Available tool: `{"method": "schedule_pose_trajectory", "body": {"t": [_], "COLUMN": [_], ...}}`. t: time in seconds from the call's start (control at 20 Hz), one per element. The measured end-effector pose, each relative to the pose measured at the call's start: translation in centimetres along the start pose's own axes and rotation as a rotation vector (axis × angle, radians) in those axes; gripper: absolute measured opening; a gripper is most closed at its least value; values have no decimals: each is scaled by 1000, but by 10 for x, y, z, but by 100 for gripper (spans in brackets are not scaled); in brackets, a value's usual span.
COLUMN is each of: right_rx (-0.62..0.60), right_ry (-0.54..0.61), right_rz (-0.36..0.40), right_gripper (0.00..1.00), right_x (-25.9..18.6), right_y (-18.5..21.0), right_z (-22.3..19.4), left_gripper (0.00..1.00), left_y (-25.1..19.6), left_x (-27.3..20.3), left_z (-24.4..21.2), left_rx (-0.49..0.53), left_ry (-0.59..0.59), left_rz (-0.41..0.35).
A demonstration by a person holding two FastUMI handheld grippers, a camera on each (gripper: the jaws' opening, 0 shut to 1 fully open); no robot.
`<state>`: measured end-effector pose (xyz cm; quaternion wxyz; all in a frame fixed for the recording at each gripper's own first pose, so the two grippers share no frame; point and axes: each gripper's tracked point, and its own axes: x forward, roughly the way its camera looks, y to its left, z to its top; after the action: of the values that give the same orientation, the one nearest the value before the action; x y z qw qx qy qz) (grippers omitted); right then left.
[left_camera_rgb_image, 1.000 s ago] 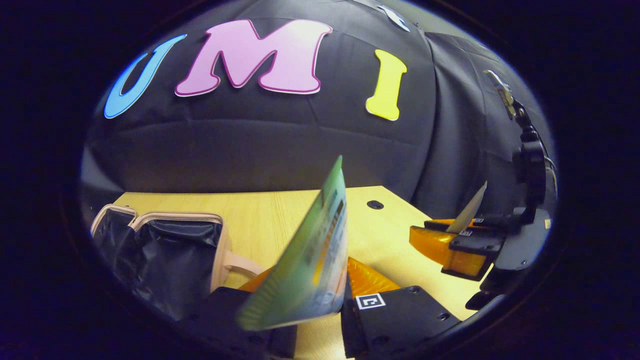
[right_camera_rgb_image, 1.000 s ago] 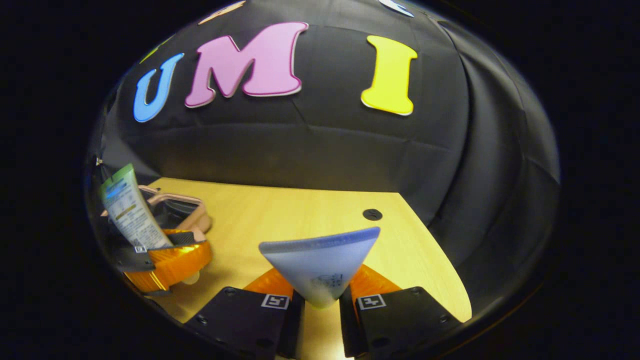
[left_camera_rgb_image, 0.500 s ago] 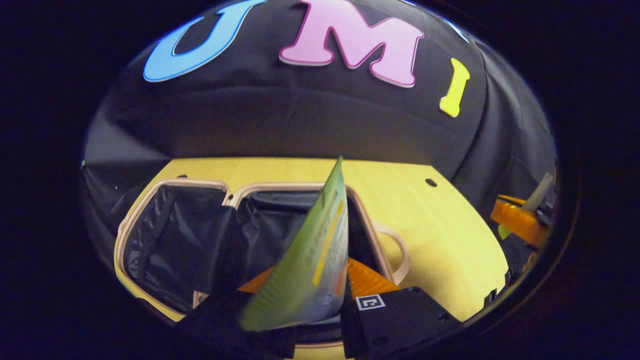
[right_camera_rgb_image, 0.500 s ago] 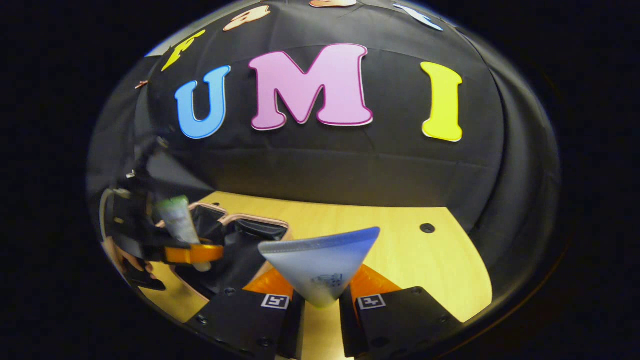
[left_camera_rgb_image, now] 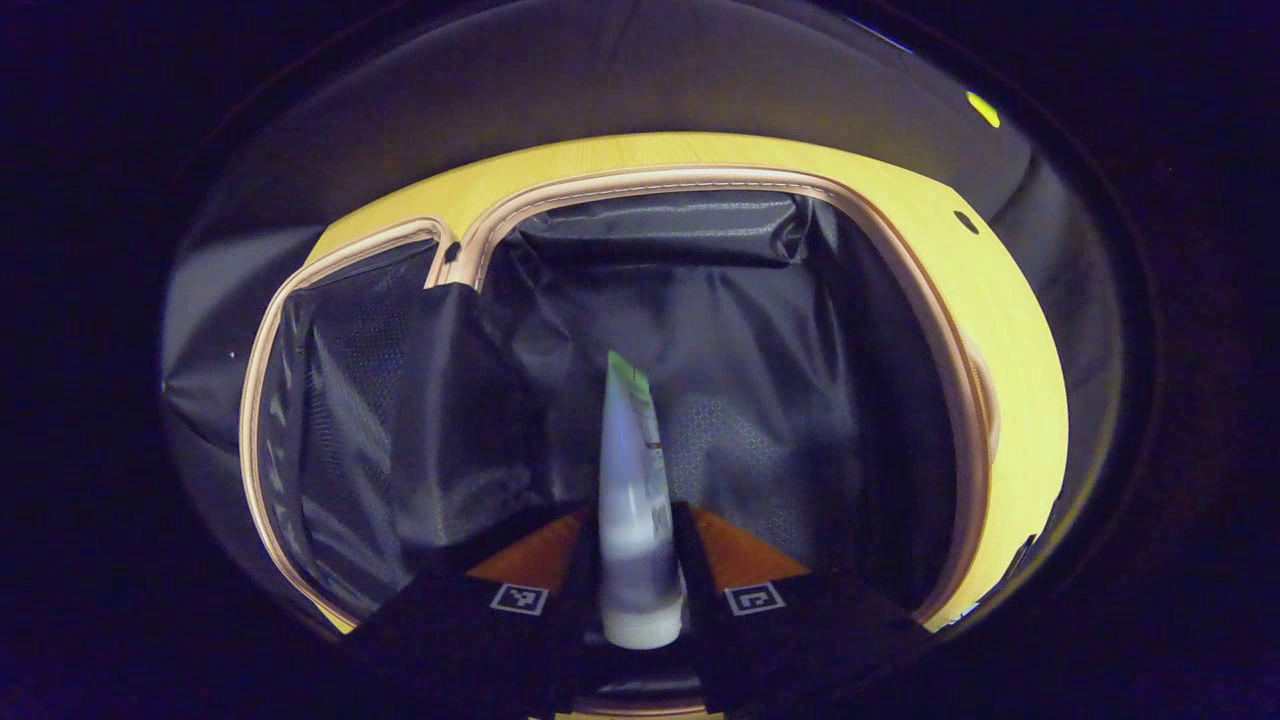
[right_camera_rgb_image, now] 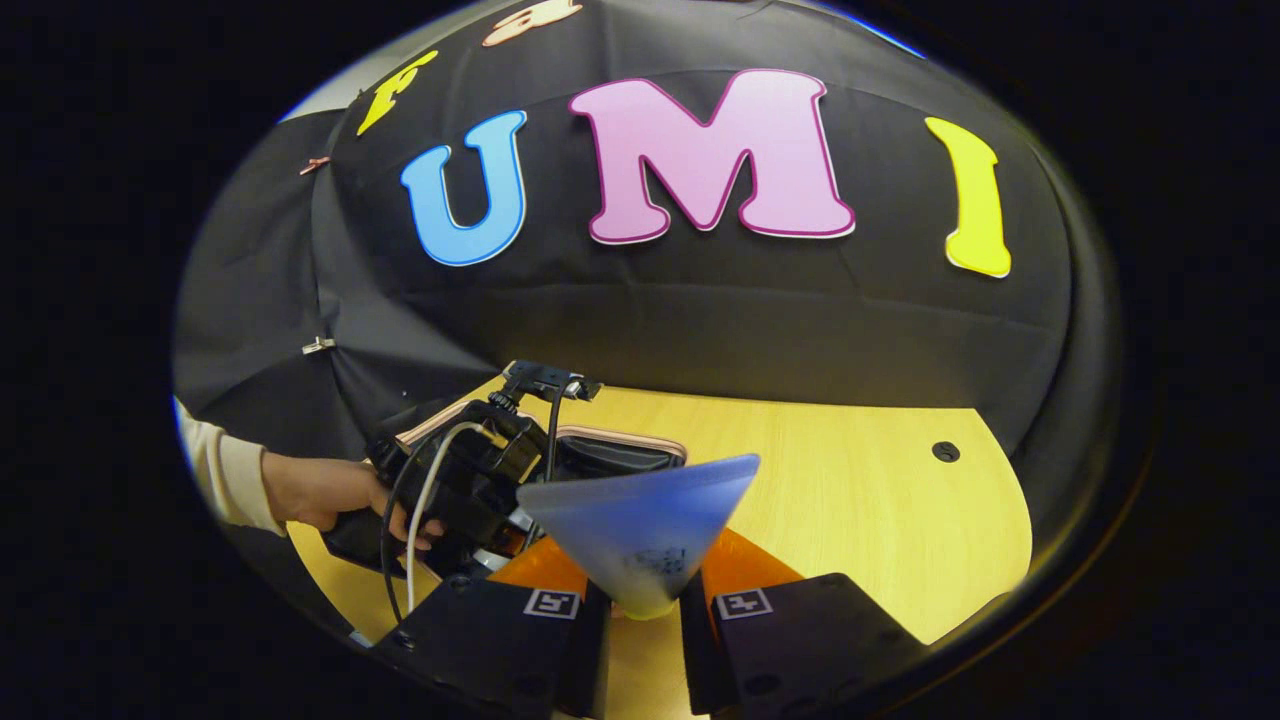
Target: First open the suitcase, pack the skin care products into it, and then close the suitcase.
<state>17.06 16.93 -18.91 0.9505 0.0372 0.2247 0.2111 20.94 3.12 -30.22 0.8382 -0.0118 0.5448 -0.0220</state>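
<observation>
Left gripper clamped on green-tipped tube, both fingers pressing its sides; tube edge-on, pointing down into open suitcase. Right gripper closed on blue tube, fingers against its narrow lower end, flat crimped edge uppermost, held above wooden table. Versus half a second ago: left view now tipped steeply down, suitcase interior much nearer, tube turned from broadside to edge-on; right view shifted left, now showing the left gripper over the suitcase rim, held by a hand in a pale sleeve. Suitcase lining dark, glossy, creased, with fine patterned weave; rim pale pink, stitched, rounded corners. Table light wood grain with small dark round hole.
</observation>
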Motion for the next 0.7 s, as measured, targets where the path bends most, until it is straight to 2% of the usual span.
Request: {"method": "schedule_pose_trajectory", "body": {"t": [0.1, 0.15, 0.2, 0.25, 0.4, 0.5, 0.6, 0.7], "right_rx": [-11, -9, -1, 5, -18, -34, 76, 150], "right_ry": [12, 30, 45, 71, 106, 138, 219, 259], "right_rz": [2, 3, 8, 13, 14, 3, -19, -73], "right_gripper": [34, 28, 34, 34, 34, 34, 34, 34], "right_x": [4, 7, 9, 13, 29, 49, 75, 93], "right_y": [3, 5, 8, 12, 26, 36, 52, 54], "right_z": [-1, -3, -5, -11, -23, -38, -61, -74], "left_gripper": [80, 90, 94, 100, 99, 96, 96, 96], "left_y": [-6, -3, 5, 20, 75, 99, 114, 119], "left_x": [-19, -41, -63, -91, -155, -188, -211, -212], "left_z": [12, 21, 26, 28, 22, 3, -24, -54], "left_rx": [-90, -119, -139, -167, -269, -333, -370, -434], "left_ry": [-109, -210, -296, -401, -607, -697, -735, -674], "left_rz": [-50, -60, -48, -27, 76, 106, 141, 146]}}
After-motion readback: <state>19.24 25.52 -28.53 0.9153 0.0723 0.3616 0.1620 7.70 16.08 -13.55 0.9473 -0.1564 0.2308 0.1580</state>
